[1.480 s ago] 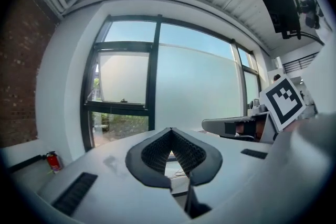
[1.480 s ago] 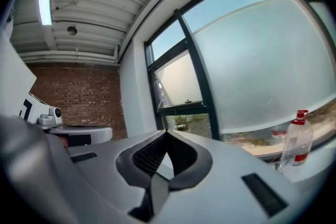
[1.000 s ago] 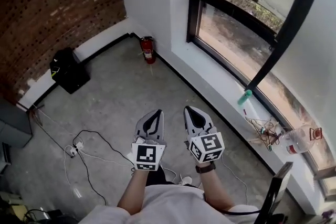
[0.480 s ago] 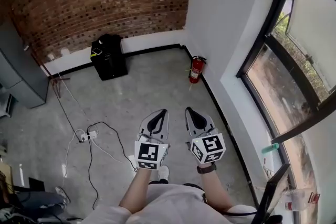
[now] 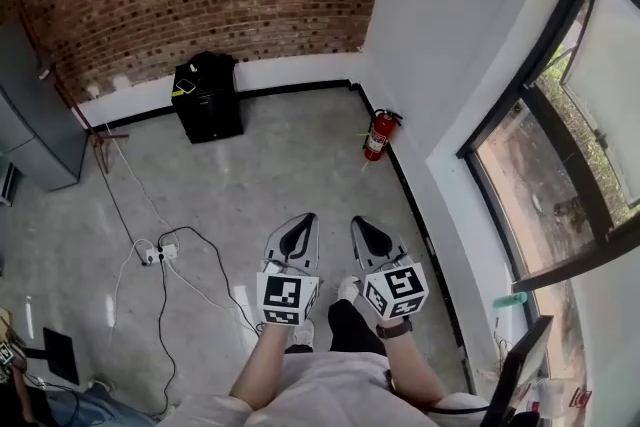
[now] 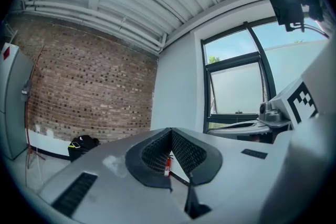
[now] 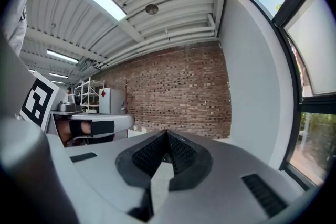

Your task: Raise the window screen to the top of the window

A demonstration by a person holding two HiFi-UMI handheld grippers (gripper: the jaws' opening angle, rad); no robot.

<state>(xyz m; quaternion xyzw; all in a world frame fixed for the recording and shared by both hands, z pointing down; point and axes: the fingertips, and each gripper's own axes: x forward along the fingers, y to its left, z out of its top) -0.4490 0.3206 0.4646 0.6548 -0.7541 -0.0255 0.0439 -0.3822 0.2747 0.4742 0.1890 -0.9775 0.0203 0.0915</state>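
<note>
Both tools sit low in front of me, pointing out over the floor, and neither has anything in it. The left gripper (image 5: 300,227) has its jaws pressed together, with only the red fire extinguisher (image 5: 378,135) showing far beyond the tips. The right gripper (image 5: 362,229) is closed the same way on nothing, facing the brick wall (image 7: 178,86).

The window (image 5: 545,130) is well apart from me, at about 2 to 3 o'clock from the grippers in the head view. In the left gripper view, the pale, milky panel inside its dark frame is what I take to be the window screen (image 6: 236,93). It fills the lower pane, at 2 o'clock from the jaw tips.

I expect the screen to be light and its sheet soft, easy to dimple or tear if pinched directly. The stiff part should be the rail along its bottom edge, so that is where I would take hold. I would want one gripper toward each end, so that it rises level and does not rack in its tracks. I cannot make out a handle or tab from here. The rail may be smooth, so I would want a firm, square pinch.
</note>
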